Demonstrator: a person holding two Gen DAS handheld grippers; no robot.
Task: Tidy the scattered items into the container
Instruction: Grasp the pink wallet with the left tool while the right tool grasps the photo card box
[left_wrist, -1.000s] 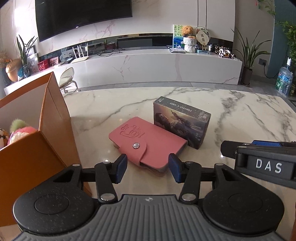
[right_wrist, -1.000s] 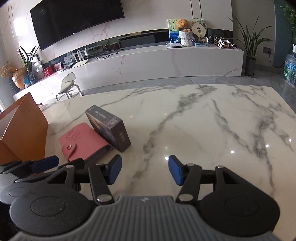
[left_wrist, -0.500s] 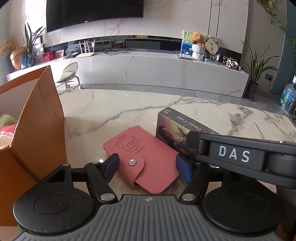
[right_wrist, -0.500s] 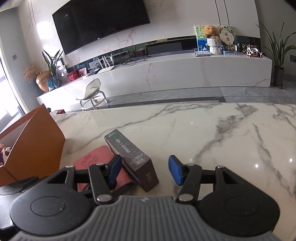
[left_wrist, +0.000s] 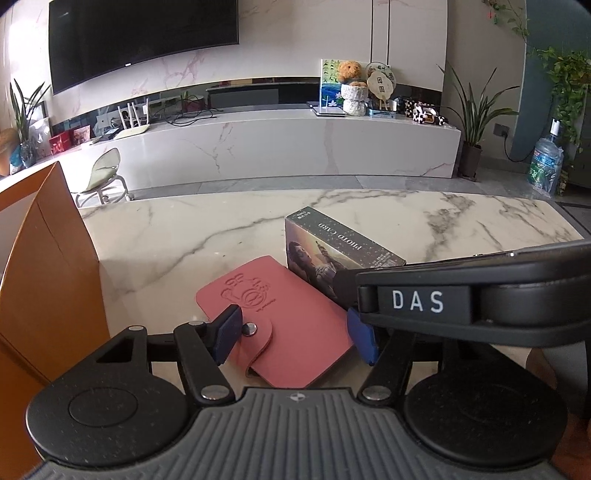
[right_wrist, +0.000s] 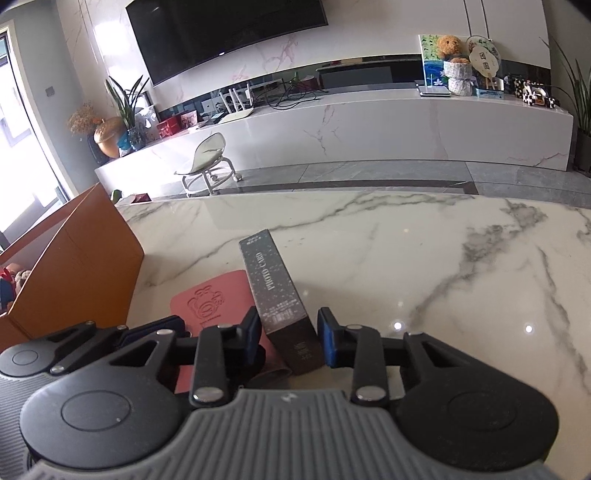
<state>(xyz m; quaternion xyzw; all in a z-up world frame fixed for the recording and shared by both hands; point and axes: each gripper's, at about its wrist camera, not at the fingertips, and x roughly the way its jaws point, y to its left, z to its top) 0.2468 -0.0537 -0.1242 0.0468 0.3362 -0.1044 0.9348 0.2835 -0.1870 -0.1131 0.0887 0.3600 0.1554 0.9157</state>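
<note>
Orange container (left_wrist: 55, 266) cut off by the left edge in both views, contents barely glimpsed. Near end of the photo card box (left_wrist: 343, 251) hidden behind the right gripper's (right_wrist: 288, 338) body in the left view. Near corner of the pink card holder (right_wrist: 218, 299) hidden behind gripper parts in the right view.

The glossy white marble tabletop (right_wrist: 406, 258) reflects lamps. A matt pink leather-look card wallet (left_wrist: 288, 325) carries a shiny metal snap. The dark printed cardboard box (right_wrist: 277, 291) looks smooth.
</note>
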